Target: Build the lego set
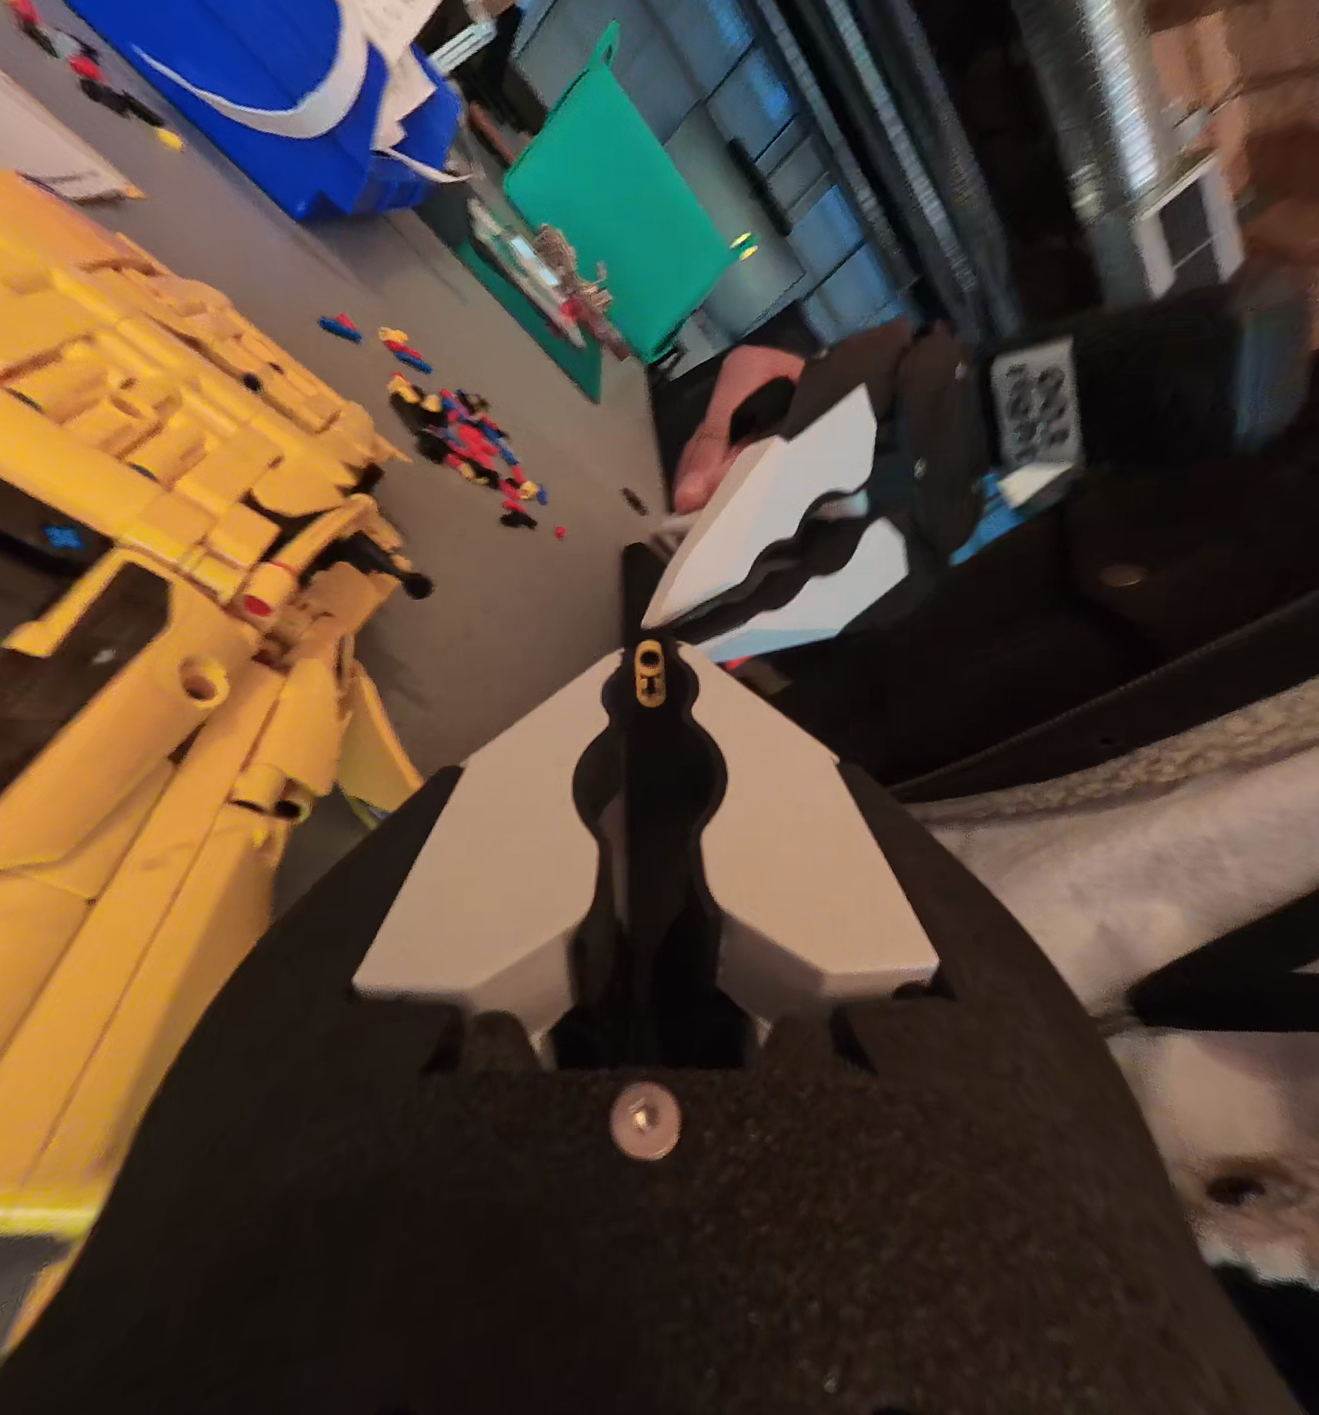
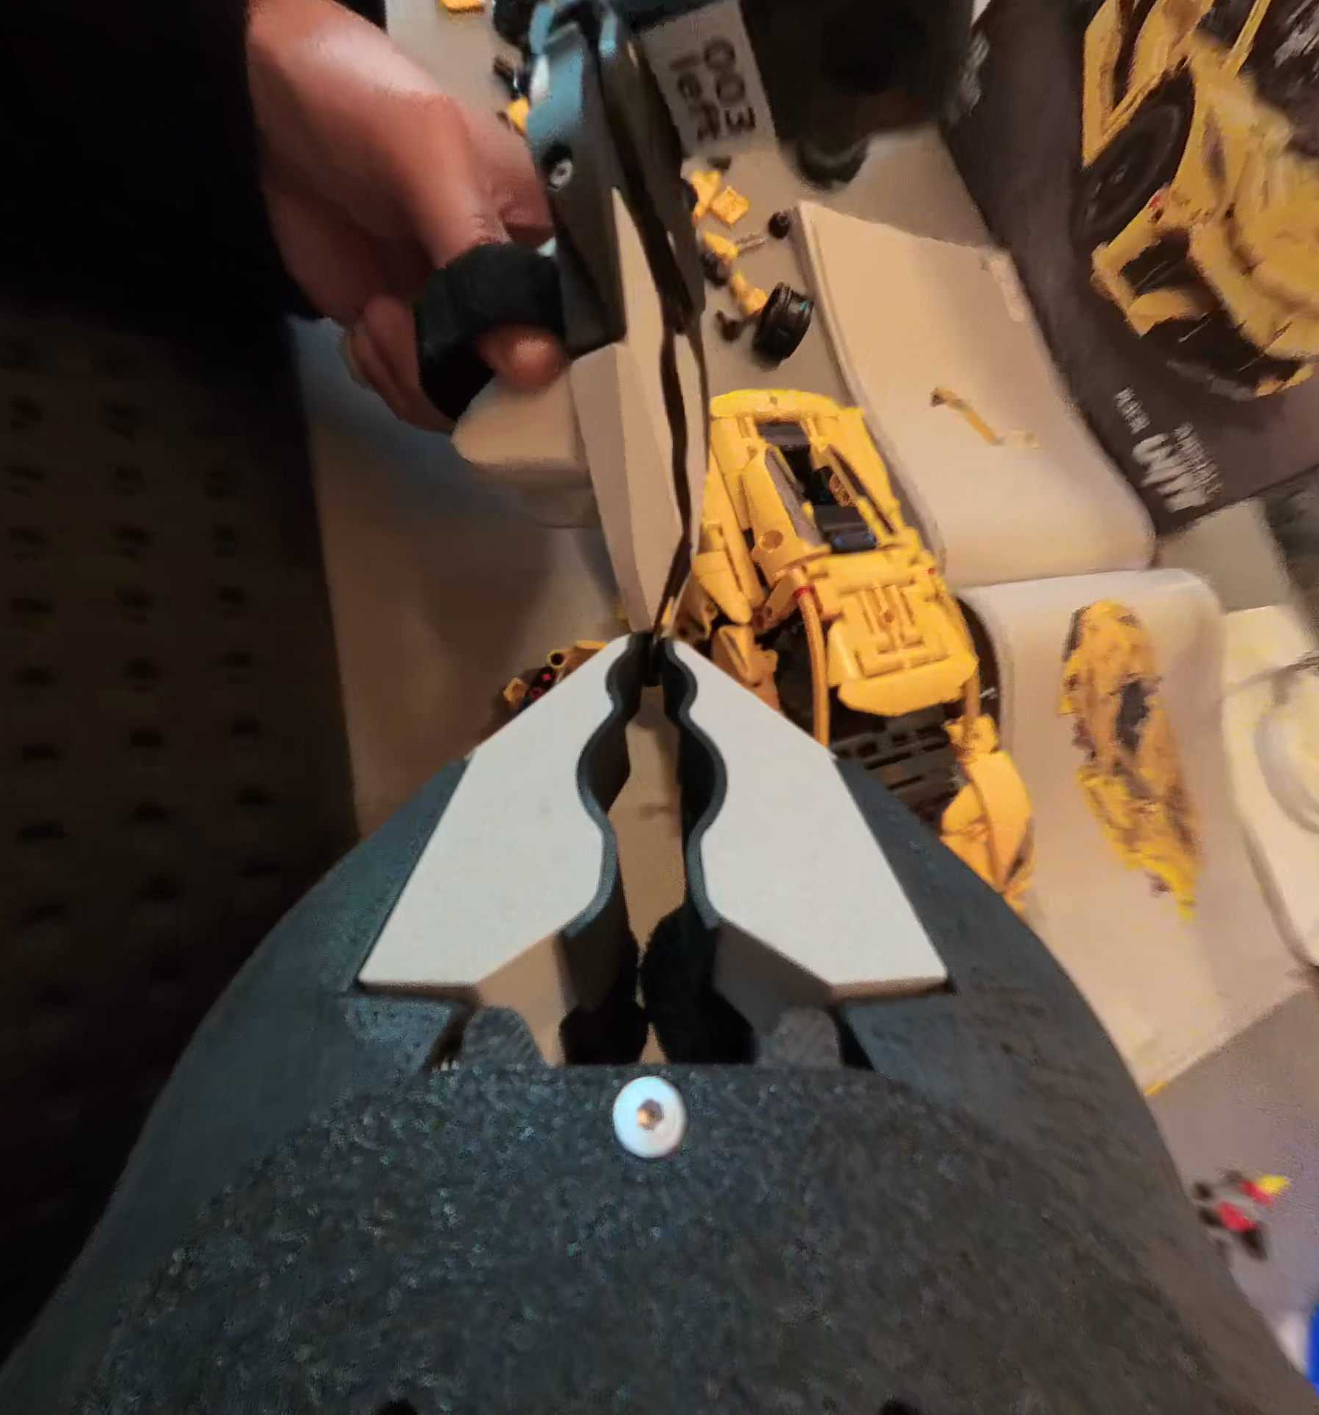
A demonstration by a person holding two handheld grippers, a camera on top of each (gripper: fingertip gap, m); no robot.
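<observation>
Tightly pinched at the left claw [image 1: 647,678] tips sits a small yellow lego piece [image 1: 649,674]; the right claw [image 2: 652,660] meets it tip to tip, closed on the same piece. Beyond, the yellow lego car [image 2: 855,612] lies on the grey counter [image 1: 488,612], near loose bricks [image 1: 465,440].

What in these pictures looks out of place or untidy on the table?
Small loose pieces in red, blue, black and yellow lie scattered in an unsorted heap on the grey table, beside the yellow model. More parts lie strewn above the model in the right wrist view. Nothing looks broken.
</observation>
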